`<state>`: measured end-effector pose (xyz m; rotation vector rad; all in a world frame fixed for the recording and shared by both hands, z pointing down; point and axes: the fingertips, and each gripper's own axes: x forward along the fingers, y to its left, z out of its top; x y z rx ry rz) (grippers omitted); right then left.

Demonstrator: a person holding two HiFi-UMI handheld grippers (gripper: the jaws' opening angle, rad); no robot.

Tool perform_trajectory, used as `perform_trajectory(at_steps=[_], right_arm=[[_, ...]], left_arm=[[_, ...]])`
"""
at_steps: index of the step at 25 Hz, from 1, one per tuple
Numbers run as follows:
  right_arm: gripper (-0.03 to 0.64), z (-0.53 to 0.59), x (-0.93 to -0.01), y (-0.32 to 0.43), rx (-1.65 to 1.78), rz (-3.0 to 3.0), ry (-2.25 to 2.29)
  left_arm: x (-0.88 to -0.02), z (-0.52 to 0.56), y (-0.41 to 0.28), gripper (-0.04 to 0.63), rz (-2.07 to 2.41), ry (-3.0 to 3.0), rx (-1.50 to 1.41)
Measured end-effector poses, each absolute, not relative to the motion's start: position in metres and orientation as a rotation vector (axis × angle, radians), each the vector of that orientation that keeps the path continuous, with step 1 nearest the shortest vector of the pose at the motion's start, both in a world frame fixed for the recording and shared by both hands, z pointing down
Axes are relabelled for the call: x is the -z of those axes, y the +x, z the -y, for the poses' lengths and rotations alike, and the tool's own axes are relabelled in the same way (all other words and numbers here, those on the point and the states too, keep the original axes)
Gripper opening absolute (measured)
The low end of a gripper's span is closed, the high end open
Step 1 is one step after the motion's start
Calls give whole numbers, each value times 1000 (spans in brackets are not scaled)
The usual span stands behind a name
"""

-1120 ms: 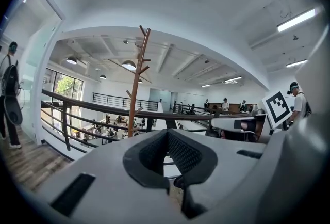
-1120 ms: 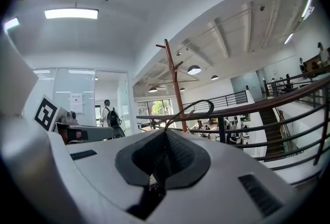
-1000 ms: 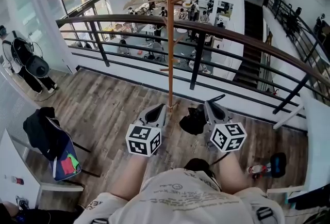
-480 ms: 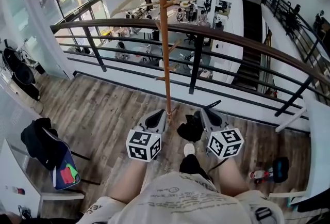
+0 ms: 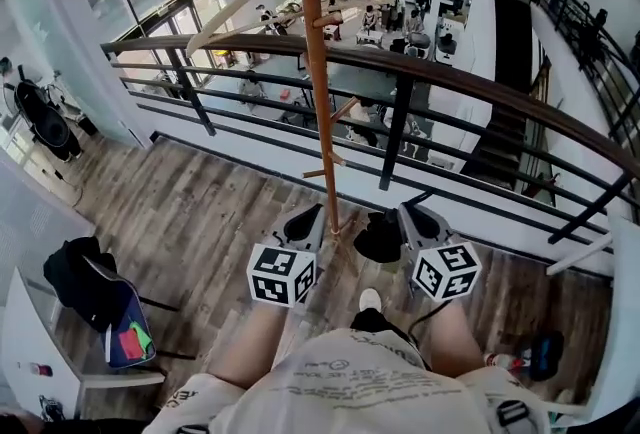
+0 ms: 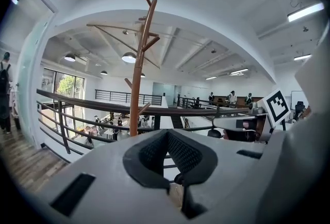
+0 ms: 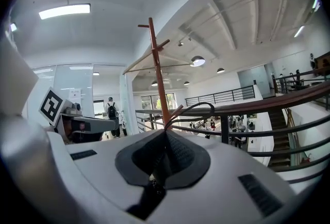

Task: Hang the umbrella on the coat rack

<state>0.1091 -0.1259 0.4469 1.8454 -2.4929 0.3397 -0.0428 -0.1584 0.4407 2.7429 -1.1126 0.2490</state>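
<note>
The wooden coat rack [image 5: 318, 92] rises straight ahead, with slanted pegs near its top; it also shows in the left gripper view [image 6: 136, 83] and the right gripper view [image 7: 159, 78]. My right gripper [image 5: 405, 213] [image 7: 166, 132] is shut on the thin black strap loop [image 7: 192, 111] of the folded black umbrella [image 5: 380, 240], which hangs just left of it near the pole's foot. My left gripper [image 5: 316, 213] [image 6: 170, 134] is just left of the pole, shut, with nothing between its pads.
A dark metal railing [image 5: 400, 72] with a brown handrail runs right behind the rack, with a drop to a lower hall past it. A chair with dark clothes and a bag [image 5: 90, 287] stands at the left. A small wheeled object [image 5: 535, 354] lies on the wooden floor at the right.
Both grippers and the umbrella have come forward toward the rack, whose pole now stands nearer and larger. The right gripper's hold on the strap is unchanged.
</note>
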Motion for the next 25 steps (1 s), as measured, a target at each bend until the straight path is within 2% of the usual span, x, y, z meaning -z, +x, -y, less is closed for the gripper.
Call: perform_trajectory(at_steps=[16,25], right_arm=[[5,262,-451,152,-295,2628,1462],[5,322,-469,135,-299,2695,1124]], left_arm=[[-442,270,22,3,1329,2656,-257],[-449,302,18,3,1397,2574,-267]])
